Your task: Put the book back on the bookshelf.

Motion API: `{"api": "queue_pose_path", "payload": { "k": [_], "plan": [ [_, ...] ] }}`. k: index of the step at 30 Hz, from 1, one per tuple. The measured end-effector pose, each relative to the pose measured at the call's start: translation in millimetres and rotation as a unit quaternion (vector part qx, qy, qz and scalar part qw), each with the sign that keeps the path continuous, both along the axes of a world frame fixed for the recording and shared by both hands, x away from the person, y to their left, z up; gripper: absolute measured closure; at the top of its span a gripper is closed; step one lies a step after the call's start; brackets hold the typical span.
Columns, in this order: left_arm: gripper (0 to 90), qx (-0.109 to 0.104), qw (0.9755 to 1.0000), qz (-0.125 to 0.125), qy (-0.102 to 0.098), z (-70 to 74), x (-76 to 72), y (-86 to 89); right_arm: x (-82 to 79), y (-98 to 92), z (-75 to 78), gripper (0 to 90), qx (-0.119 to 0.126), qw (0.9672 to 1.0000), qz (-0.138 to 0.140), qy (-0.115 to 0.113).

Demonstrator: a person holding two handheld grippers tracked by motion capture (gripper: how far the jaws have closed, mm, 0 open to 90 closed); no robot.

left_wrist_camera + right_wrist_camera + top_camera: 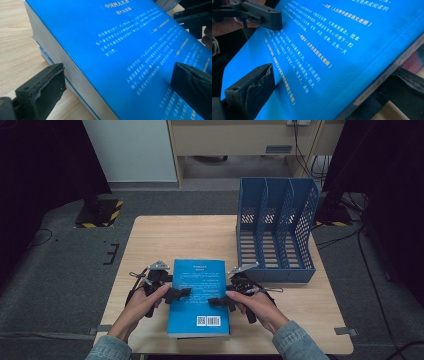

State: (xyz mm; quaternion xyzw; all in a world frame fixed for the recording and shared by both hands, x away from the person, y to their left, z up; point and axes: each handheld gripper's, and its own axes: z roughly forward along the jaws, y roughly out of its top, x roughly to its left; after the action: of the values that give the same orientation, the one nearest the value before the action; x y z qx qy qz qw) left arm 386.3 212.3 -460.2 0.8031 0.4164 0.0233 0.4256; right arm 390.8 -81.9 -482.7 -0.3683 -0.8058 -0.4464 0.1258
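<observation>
high view: we've got the blue book (pixel 198 297) flat on the wooden table (pixel 170 237), file rack (pixel 276 232) just behind-right | left gripper view: left gripper (pixel 117 82) pinching the book's page edge | right gripper view: right gripper (pixel 332 95) clamped on its spine edge

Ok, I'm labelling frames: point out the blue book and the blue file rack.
blue book (pixel 197 292): high view, middle of its back cover.
blue file rack (pixel 276 270): high view, its low front wall.
</observation>
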Motion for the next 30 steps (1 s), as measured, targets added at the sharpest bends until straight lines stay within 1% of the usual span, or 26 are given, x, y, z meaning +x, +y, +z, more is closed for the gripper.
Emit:
{"api": "queue_pose_path", "payload": {
  "k": [1, 3, 5, 9, 10, 16, 18, 19, 20, 22, 23, 24, 25, 27, 28, 29, 30],
  "plan": [
    [0.0, 0.0, 1.0, -0.001, 0.0, -0.1, 0.2, 0.3, 0.4, -0.4, -0.9, 0.2, 0.005, 1.0, 0.002, 0.001],
    [0.0, -0.005, 1.0, -0.004, 0.007, -1.0, 1.8, 2.0, 1.1, -0.8, -2.0, 0.2, 0.009, 0.9999, 0.006, 0.001],
    [0.0, -0.009, 0.9999, -0.006, 0.011, -1.8, 2.7, 2.9, 1.6, -1.0, -1.9, 0.2, 0.01, 0.9999, 0.006, 0.001],
    [0.0, -0.019, 0.9993, -0.015, 0.03, -3.7, 4.1, 6.7, 2.2, -1.3, -1.9, 0.3, 0.01, 0.9999, 0.008, 0.001],
    [0.0, -0.021, 0.9992, -0.016, 0.03, -4.1, 4.4, 6.7, 2.6, -1.6, -1.7, 0.6, 0.011, 0.9999, 0.01, 0.003],
    [0.0, -0.019, 0.9991, -0.019, 0.033, -3.8, 6.0, 7.0, 4.9, -3.4, -0.9, 2.4, 0.012, 0.9998, 0.016, 0.001],
    [0.0, -0.014, 0.9991, -0.019, 0.034, -2.1, 6.3, 6.4, 5.0, -3.4, 0.3, 2.9, 0.009, 0.9998, 0.016, 0.003],
    [0.9, -0.01, 0.9992, -0.018, 0.034, -0.8, 6.0, 6.3, 5.3, -3.1, 3.8, 4.7, 0.001, 0.9998, 0.017, -0.002],
    [0.9, -0.008, 0.9993, -0.015, 0.032, 0.6, 5.5, 6.4, 5.3, -3.1, 3.8, 4.7, 0.001, 0.9998, 0.017, -0.002],
    [6.7, -0.009, 0.9994, -0.007, 0.034, 3.7, 5.7, 9.8, 4.9, -3.0, 12.0, 9.3, -0.003, 0.9997, 0.013, -0.019],
    [9.7, -0.009, 0.9994, -0.007, 0.034, 3.7, 5.7, 9.8, 4.9, -3.0, 12.0, 9.3, -0.003, 0.9997, 0.013, -0.019],
    [9.7, -0.016, 0.9992, 0.0, 0.036, 4.6, 6.2, 12.9, 5.2, -2.9, 15.1, 10.5, -0.004, 0.9997, 0.011, -0.023],
    [17.0, -0.02, 0.9992, 0.003, 0.035, 5.7, 6.4, 15.7, 6.9, -1.7, 20.3, 12.1, -0.012, 0.9993, 0.008, -0.034],
    [21.8, -0.019, 0.9993, 0.005, 0.031, 8.2, 6.1, 17.3, 9.1, 0.0, 25.4, 13.9, -0.018, 0.9989, 0.007, -0.042],
    [24.2, -0.018, 0.9994, 0.005, 0.029, 9.9, 6.2, 17.9, 10.1, 1.0, 27.9, 15.0, -0.019, 0.9989, 0.004, -0.043],
    [27.4, -0.016, 0.9995, 0.005, 0.028, 11.8, 6.3, 18.4, 11.6, 2.0, 30.0, 16.0, -0.021, 0.9986, 0.003, -0.048],
    [29.9, -0.016, 0.9995, 0.005, 0.028, 11.8, 6.3, 18.4, 13.0, 3.1, 32.4, 17.3, -0.021, 0.9986, 0.001, -0.048]
  ]
}}
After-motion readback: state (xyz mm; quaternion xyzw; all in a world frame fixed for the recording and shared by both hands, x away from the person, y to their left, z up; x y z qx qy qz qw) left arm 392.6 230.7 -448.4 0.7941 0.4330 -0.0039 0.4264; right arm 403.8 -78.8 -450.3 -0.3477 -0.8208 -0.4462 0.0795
